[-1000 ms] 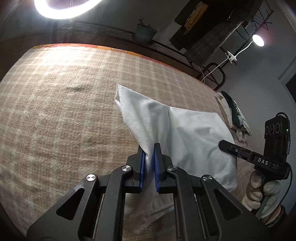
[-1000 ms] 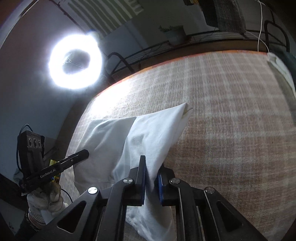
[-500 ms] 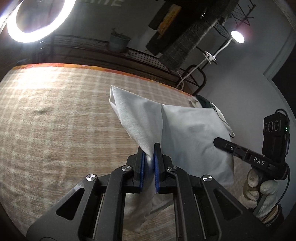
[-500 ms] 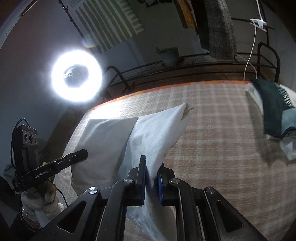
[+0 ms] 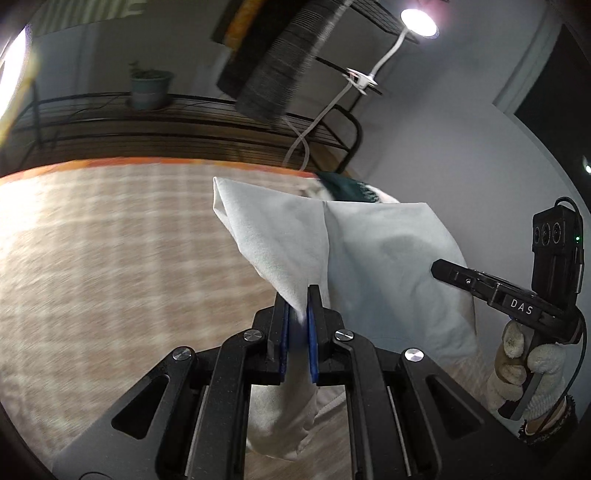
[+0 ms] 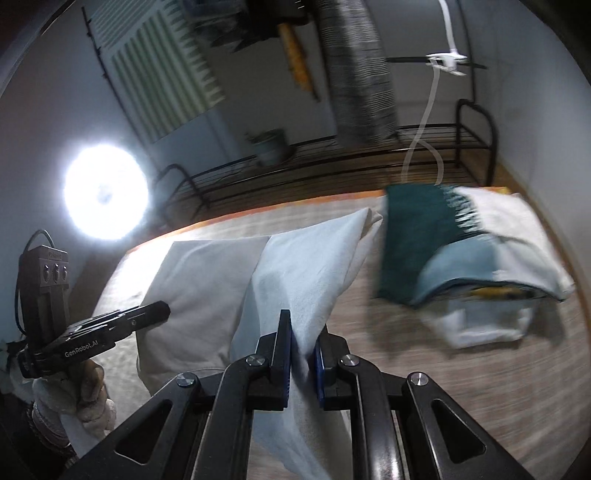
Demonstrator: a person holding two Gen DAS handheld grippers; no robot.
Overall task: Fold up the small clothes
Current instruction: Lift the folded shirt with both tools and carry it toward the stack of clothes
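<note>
Checked beige bedspread (image 5: 110,258) w/ orange border covers the bed and serves as landmark for all positions. L gripper (image 5: 298,317): blue pads clenched on a bunched edge of the white garment (image 5: 369,266), pinched fabric rising from the jaws to a peaked corner above the bedspread. R gripper (image 6: 302,347): likewise clamped on an edge of the same garment (image 6: 295,273), cloth passing between its pads and hanging below them. Garment is held up off the bedspread between the two grippers, one panel draped flat, the other folded toward each camera. In the left wrist view the R gripper appears at the far right, gripped by a gloved right hand (image 5: 524,373); in the right wrist view the gloved left hand (image 6: 74,398) holds the L gripper at lower left. Stack of clothes (image 6: 461,251) (dark green, pale blue, white) lies on the bedspread near its far right corner, just beside the garment's peak. Beyond the bedspread's far edge: black wire rack (image 5: 184,118) w/ potted plant (image 5: 149,85); ring light (image 6: 105,195); clip lamp (image 5: 419,20).
</note>
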